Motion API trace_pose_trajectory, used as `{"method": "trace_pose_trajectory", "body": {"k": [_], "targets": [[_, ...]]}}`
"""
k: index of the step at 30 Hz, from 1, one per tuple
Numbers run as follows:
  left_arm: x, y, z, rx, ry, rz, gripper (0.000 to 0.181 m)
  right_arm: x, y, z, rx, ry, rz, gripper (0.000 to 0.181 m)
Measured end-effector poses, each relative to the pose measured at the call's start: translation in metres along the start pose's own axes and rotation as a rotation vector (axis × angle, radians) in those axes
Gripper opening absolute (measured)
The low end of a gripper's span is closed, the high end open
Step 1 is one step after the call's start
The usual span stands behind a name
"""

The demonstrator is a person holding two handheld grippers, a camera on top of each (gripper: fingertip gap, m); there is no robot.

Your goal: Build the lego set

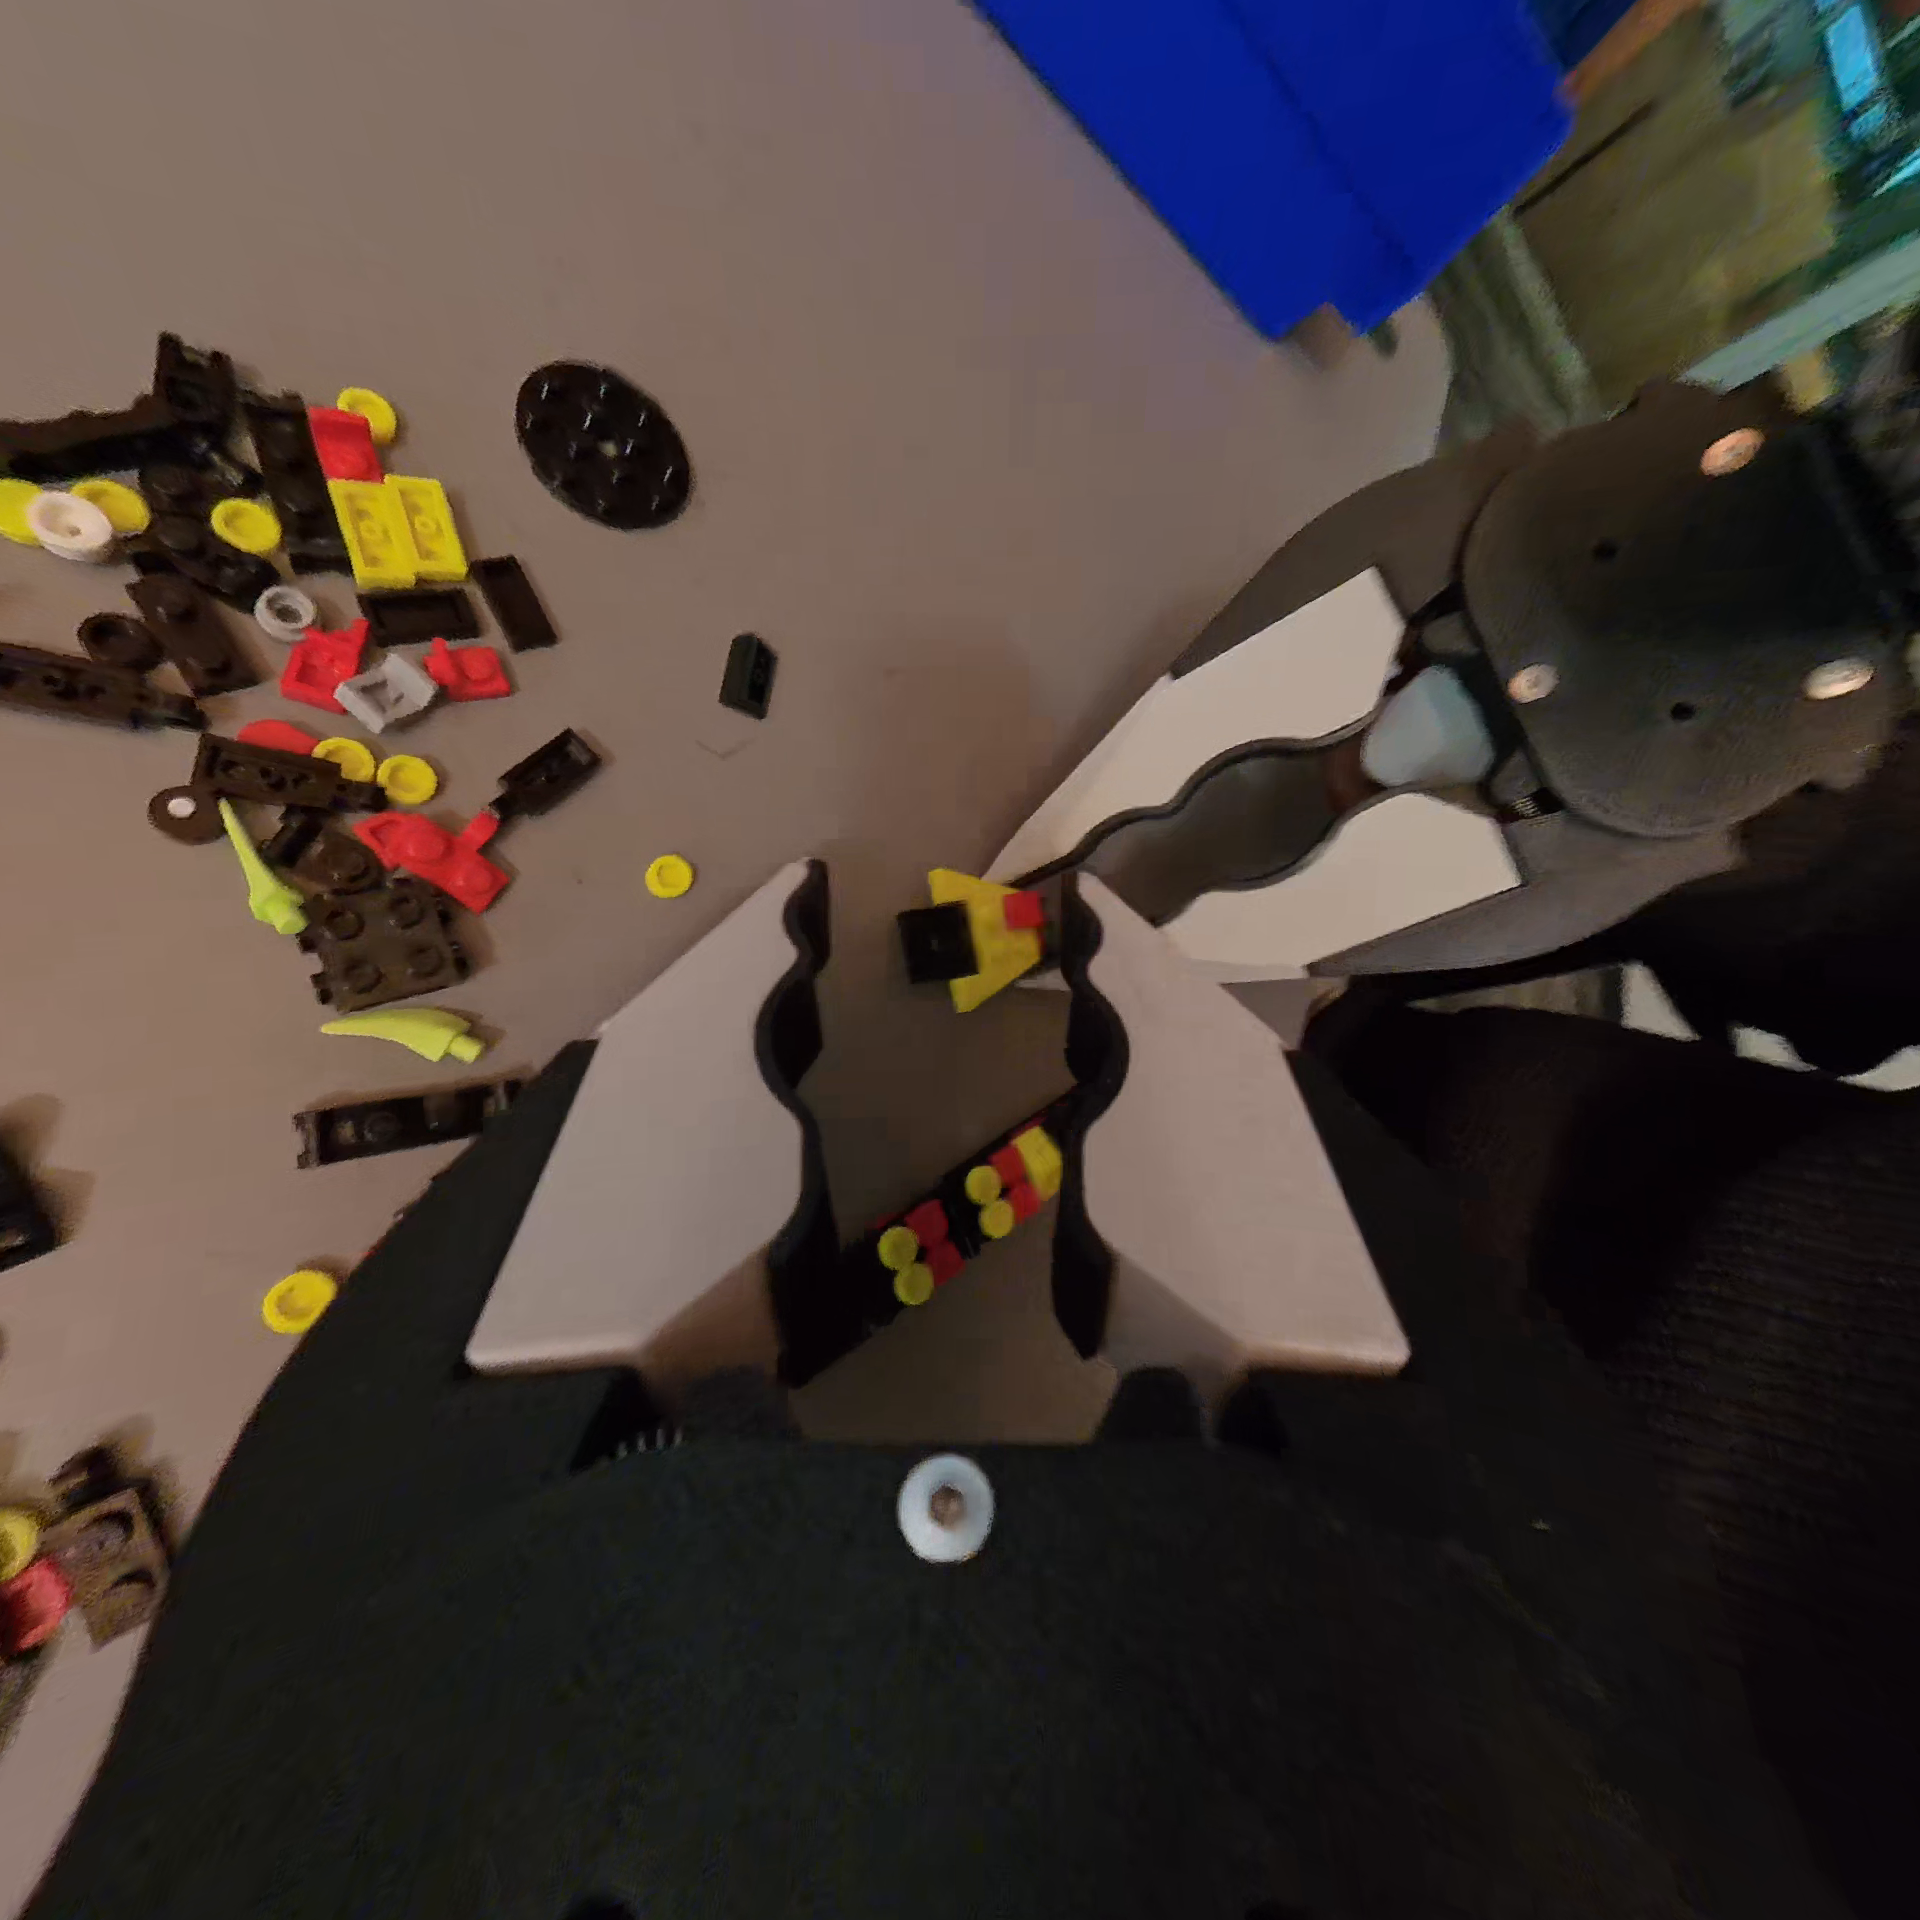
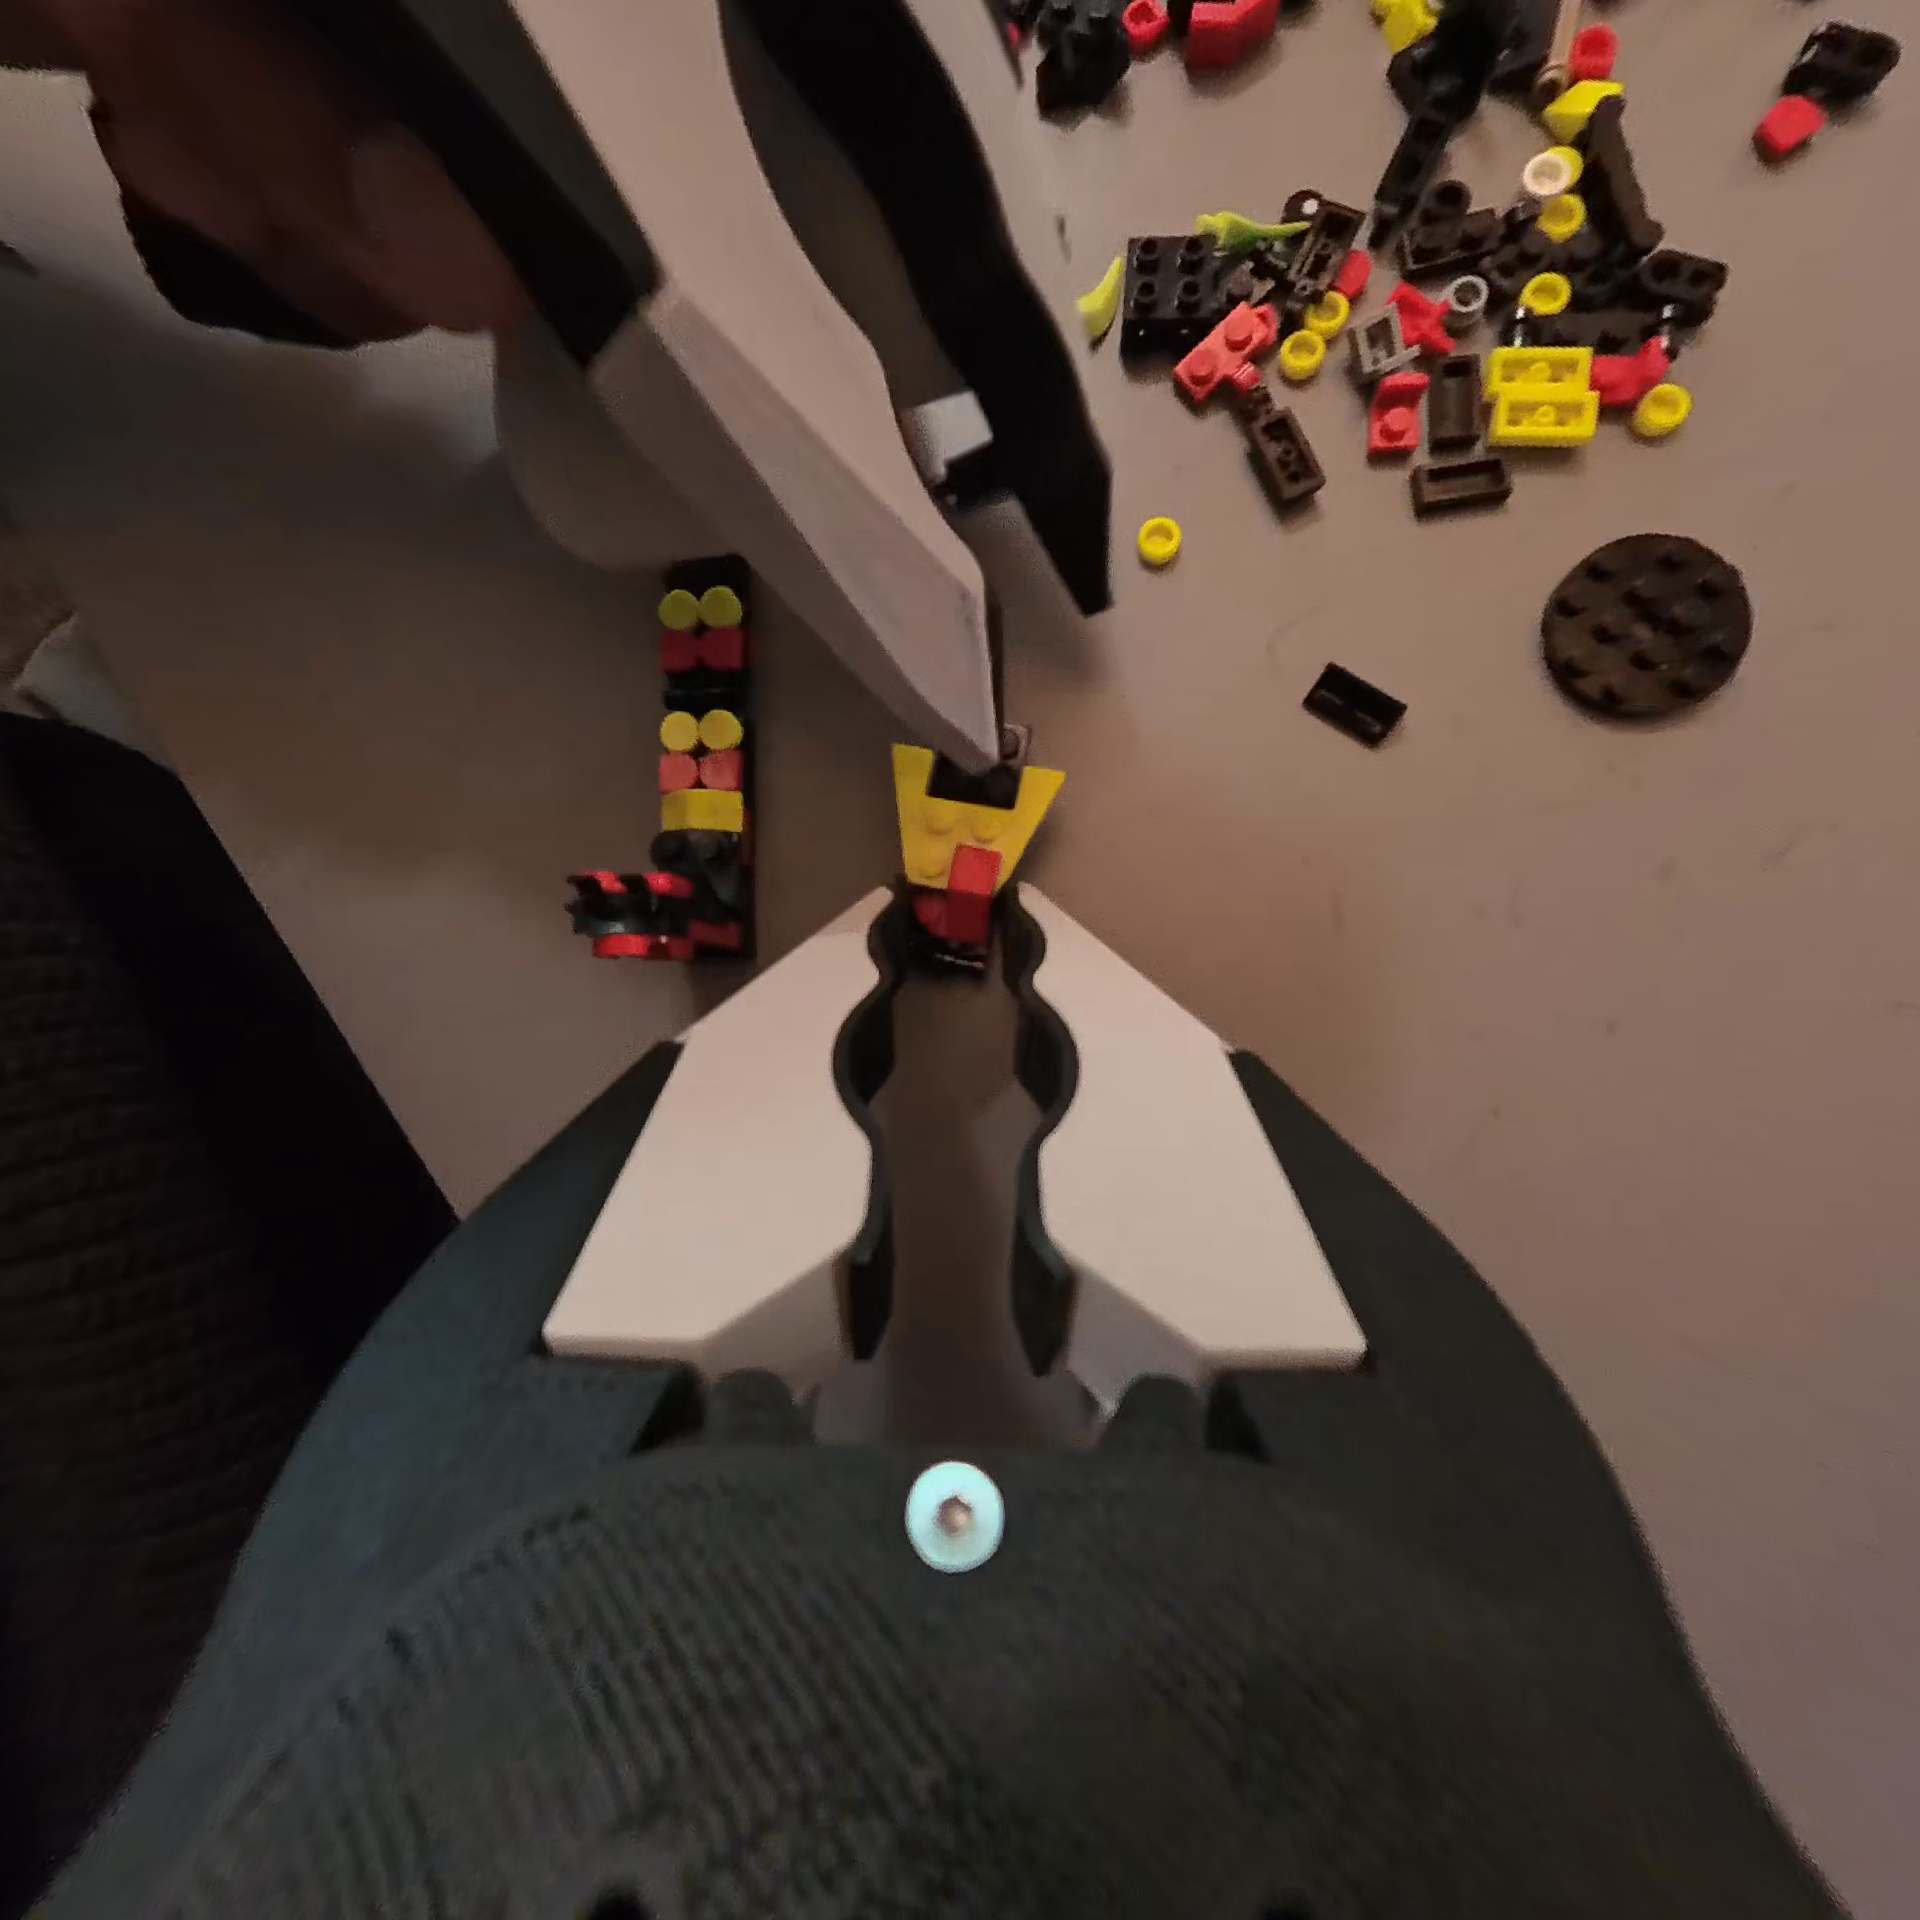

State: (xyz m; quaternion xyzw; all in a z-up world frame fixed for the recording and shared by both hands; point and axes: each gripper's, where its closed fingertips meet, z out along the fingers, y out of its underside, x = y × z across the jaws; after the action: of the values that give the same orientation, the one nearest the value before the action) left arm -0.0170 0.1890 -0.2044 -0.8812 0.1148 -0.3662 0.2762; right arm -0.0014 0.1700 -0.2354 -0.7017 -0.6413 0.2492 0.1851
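Note:
A small assembly, a yellow wedge plate (image 2: 966, 826) with a red brick and black pieces, is held just above the table. It also shows in the left wrist view (image 1: 977, 935). My right gripper (image 2: 951, 930) is shut on its red and black end; it also shows in the left wrist view (image 1: 1049, 883), coming in from the right. My left gripper (image 1: 951, 899) is open, with the assembly between its tips, close to the right finger. In the right wrist view the left gripper (image 2: 1039, 675) comes down from above, one fingertip (image 2: 977, 743) at the assembly's far black piece. A long black strip (image 2: 707, 748) with yellow and red studs lies beside them, and shows below my left fingers (image 1: 966, 1216).
A pile of loose black, red and yellow pieces (image 1: 312, 675) lies to the left, seen top right in the right wrist view (image 2: 1455, 312). A black round plate (image 1: 603, 445), a small black tile (image 1: 748, 675) and a yellow round stud (image 1: 668, 876) lie apart. A blue bin (image 1: 1278, 156) stands behind.

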Motion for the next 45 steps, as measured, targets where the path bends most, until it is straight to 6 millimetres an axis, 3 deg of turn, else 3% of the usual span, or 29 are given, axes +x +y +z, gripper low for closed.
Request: {"method": "trace_pose_trajectory", "body": {"k": [1, 5, 8, 11, 14, 16, 19, 21, 24, 27, 32, 45], "targets": [[0.005, -0.006, -0.002, 0.035, 0.041, -0.021, 0.047, 0.004, 0.000, -0.002, 0.001, 0.023, -0.015, 0.016], [0.010, -0.022, -0.014, 0.133, 0.166, -0.109, 0.062, 0.021, -0.016, -0.020, 0.100, 0.132, -0.115, 0.016], [0.021, -0.022, -0.018, 0.135, 0.296, -0.169, 0.064, 0.020, -0.037, -0.040, 0.238, 0.169, -0.224, 0.016], [0.037, -0.023, -0.019, 0.135, 0.436, -0.222, 0.055, 0.010, -0.050, -0.054, 0.342, 0.183, -0.322, 0.015], [0.049, -0.025, -0.023, 0.143, 0.517, -0.213, 0.021, 0.005, -0.056, -0.060, 0.383, 0.218, -0.395, 0.015], [0.052, -0.027, -0.027, 0.158, 0.537, -0.199, 0.017, 0.004, -0.058, -0.062, 0.398, 0.238, -0.416, 0.016], [0.057, -0.031, -0.034, 0.197, 0.564, -0.129, 0.017, 0.000, -0.065, -0.069, 0.467, 0.218, -0.412, 0.021], [0.065, -0.035, -0.042, 0.248, 0.595, -0.040, 0.017, -0.007, -0.073, -0.079, 0.560, 0.153, -0.366, 0.050], [0.074, -0.036, -0.052, 0.320, 0.582, 0.164, 0.017, -0.016, -0.082, -0.102, 0.696, -0.005, -0.263, 0.058], [0.083, -0.036, -0.060, 0.408, 0.529, 0.364, 0.017, -0.021, -0.085, -0.121, 0.783, -0.178, -0.167, 0.054], [0.098, -0.036, -0.070, 0.485, 0.510, 0.506, 0.017, -0.023, -0.083, -0.124, 0.801, -0.320, -0.084, 0.045], [0.109, -0.027, -0.063, 0.471, 0.527, 0.556, 0.017, -0.043, -0.082, -0.123, 0.789, -0.404, -0.129, 0.019]]}}
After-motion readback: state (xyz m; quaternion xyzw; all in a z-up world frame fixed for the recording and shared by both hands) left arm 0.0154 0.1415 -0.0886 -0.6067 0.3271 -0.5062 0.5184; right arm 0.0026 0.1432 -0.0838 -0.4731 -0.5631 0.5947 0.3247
